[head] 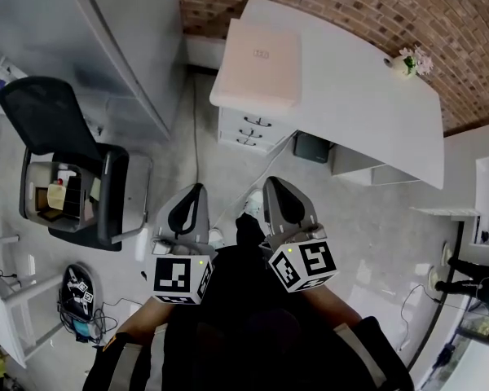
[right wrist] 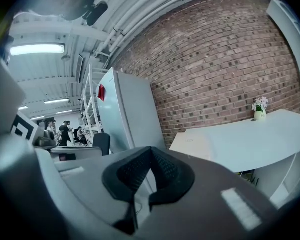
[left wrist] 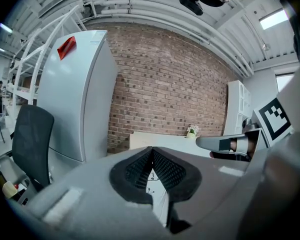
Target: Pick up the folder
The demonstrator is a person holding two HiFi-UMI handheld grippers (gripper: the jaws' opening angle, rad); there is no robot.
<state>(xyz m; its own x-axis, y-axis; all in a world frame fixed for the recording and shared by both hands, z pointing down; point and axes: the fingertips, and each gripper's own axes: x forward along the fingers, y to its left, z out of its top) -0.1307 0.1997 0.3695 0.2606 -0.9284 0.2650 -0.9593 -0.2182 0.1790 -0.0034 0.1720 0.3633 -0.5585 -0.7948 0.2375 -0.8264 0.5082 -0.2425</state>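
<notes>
The folder (head: 260, 61) is a pale cream, flat and square thing lying on the left end of the white desk (head: 367, 104); in the right gripper view the folder (right wrist: 194, 144) shows on the desk's near corner. My left gripper (head: 197, 189) and right gripper (head: 274, 182) hang side by side over the floor, well short of the desk, both shut with nothing between their pads. The left gripper (left wrist: 152, 152) points at the desk end, and the right gripper (right wrist: 150, 152) points the same way. Neither touches the folder.
A small vase of flowers (head: 407, 62) stands at the desk's far right. A white drawer unit (head: 246, 129) sits under the folder end. A tall grey cabinet (head: 122, 39) and a black office chair (head: 65, 165) stand to the left. A brick wall (left wrist: 165, 89) lies behind the desk.
</notes>
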